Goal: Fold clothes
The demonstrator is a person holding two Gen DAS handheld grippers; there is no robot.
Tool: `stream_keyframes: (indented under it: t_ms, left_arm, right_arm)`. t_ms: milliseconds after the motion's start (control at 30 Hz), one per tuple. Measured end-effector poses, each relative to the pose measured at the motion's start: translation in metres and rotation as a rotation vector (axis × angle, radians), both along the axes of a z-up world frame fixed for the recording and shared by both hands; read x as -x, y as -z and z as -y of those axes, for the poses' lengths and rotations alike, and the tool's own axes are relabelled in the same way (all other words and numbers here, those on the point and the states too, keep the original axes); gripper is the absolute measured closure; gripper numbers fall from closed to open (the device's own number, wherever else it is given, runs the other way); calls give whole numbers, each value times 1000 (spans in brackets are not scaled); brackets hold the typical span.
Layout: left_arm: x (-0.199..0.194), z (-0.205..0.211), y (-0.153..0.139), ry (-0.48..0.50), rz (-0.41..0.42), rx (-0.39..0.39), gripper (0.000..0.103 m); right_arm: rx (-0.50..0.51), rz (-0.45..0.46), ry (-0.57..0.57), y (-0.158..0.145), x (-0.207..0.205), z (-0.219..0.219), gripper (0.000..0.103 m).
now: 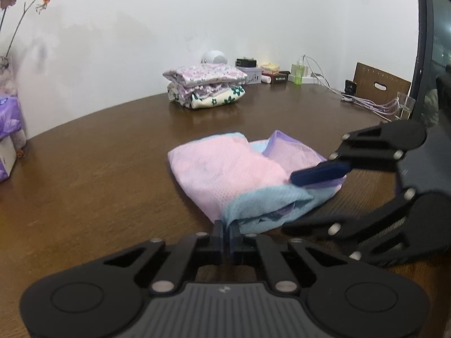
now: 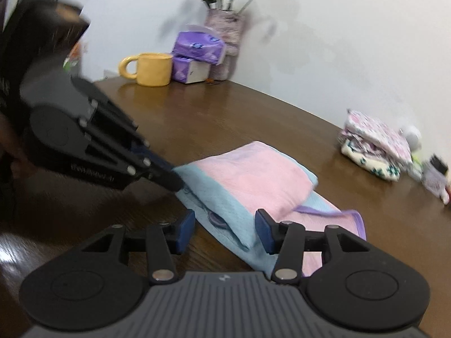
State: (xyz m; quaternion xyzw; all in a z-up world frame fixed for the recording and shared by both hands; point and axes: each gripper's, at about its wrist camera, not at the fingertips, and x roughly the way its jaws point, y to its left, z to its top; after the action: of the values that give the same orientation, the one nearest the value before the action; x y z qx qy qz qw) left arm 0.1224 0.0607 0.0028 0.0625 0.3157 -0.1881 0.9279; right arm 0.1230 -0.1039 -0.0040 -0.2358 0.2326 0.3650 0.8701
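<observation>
Left wrist view shows the left tongs (image 1: 227,229) pinched tight on the blue-trimmed corner of a pink mesh garment (image 1: 225,169), the two fingers pressed together with a fold of cloth between them. The garment lies partly folded on the brown worktop (image 1: 98,169), out in the middle and well apart from the far edge, where a stack of folded floral clothes (image 1: 205,86) sits. Its long axis runs away from the left tongs and off toward the right.

In the right wrist view, the right tongs (image 2: 225,232) stand wide apart and hold nothing. The near blue edge of the garment (image 2: 248,186) lies between and just under the two blue pads (image 2: 186,231), so both tongs are at the same short end of the cloth. The left tongs (image 2: 176,181) reach in from the left onto the far corner of that end.

As I judge it, the coming move turns on the right tongs taking the near edge, so the two can carry this end over along the long axis. A yellow mug (image 2: 152,69) and tissue packs (image 2: 197,53) stand by the far left corner, clear of the work.
</observation>
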Motion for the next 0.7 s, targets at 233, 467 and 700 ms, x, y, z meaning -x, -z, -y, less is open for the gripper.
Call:
stream_keyframes:
  t_ms: [233,467,700]
  left_arm:
    - [1,5,-13,12,59,-38,101]
    - [0,5,-16,17,71,-48,101]
    - [3,-20,-14,-67,-50,225,33]
  right_arm:
    - [94,91,-41,14,4,-22,55]
    - [157,135,-33,16,2,-30,71]
    - [142,95,-17,17,-4,-26,90]
